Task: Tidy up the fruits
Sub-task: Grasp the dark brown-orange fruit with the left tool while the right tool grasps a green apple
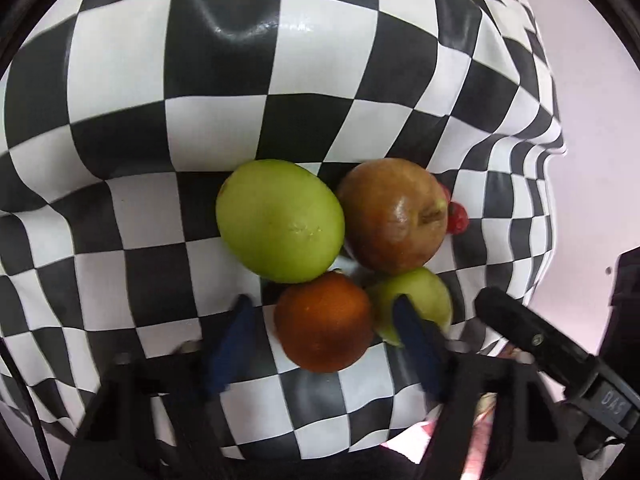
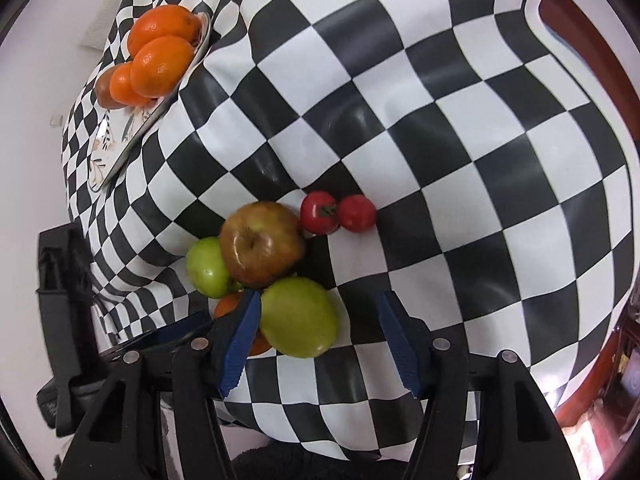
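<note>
Both grippers pointed steeply downward. The left gripper (image 1: 324, 316) had its blue fingers (image 1: 236, 340) partly spread. The right gripper (image 2: 316, 320) likewise had its fingers (image 2: 244, 328) partly spread.

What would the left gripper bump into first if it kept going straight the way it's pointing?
Most likely the orange: it already sits between the left gripper jaws, nearest of the fruit cluster. Depth is hard to judge, so contact may not be immediate.

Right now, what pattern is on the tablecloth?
Black and white checks on the tablecloth, clearest in the right wrist view.
</note>
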Action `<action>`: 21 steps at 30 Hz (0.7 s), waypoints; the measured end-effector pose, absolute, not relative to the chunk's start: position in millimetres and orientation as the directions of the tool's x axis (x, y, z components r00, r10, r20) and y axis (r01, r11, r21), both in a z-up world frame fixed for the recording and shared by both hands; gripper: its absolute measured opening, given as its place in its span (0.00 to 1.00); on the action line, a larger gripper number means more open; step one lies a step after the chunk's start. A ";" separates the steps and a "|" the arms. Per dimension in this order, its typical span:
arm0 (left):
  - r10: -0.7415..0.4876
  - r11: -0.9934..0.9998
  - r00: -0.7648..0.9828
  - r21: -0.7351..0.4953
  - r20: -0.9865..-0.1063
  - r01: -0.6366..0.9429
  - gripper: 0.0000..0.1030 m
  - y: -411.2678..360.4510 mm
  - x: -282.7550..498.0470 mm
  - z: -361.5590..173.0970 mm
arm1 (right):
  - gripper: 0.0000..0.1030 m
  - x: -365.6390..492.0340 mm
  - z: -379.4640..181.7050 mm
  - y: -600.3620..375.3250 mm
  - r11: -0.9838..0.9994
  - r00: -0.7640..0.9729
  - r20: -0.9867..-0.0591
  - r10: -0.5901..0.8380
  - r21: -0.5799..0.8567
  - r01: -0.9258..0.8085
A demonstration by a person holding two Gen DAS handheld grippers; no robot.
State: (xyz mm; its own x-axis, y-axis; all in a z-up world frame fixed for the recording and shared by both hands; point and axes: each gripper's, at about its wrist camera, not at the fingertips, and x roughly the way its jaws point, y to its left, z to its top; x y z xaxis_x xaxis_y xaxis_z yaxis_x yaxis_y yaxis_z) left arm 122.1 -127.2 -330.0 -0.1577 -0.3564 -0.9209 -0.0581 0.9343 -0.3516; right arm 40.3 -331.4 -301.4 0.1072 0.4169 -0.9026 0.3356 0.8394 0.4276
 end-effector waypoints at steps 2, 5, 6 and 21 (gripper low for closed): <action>-0.349 0.937 -0.155 -0.348 -0.924 -0.034 0.49 -130.2 119.5 -329.0 | 0.63 43.1 -305.4 -329.3 0.826 0.101 -0.891 0.443 0.449 0.340; -0.295 0.954 -0.141 -0.299 -0.945 0.009 0.48 -132.5 115.6 -320.7 | 0.63 44.8 -316.3 -324.7 0.805 0.081 -0.873 0.481 0.477 0.353; -0.262 0.963 -0.138 -0.268 -0.955 0.027 0.48 -131.7 113.5 -317.1 | 0.63 45.6 -319.8 -322.2 0.800 0.072 -0.866 0.494 0.486 0.352; -0.235 0.972 -0.096 -0.232 -0.967 -0.049 0.50 -94.1 109.7 -322.9 | 0.62 52.9 -344.3 -282.8 0.852 0.017 -0.892 0.451 0.436 0.289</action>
State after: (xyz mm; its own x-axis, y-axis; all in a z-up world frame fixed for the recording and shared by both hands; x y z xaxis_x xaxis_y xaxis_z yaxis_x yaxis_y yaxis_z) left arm 109.7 -94.1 -322.9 -0.0959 -0.2353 -0.9672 -0.0485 0.9716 -0.2316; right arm 52.9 -282.8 -344.3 0.0170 0.4509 -0.8924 0.2889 0.8522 0.4362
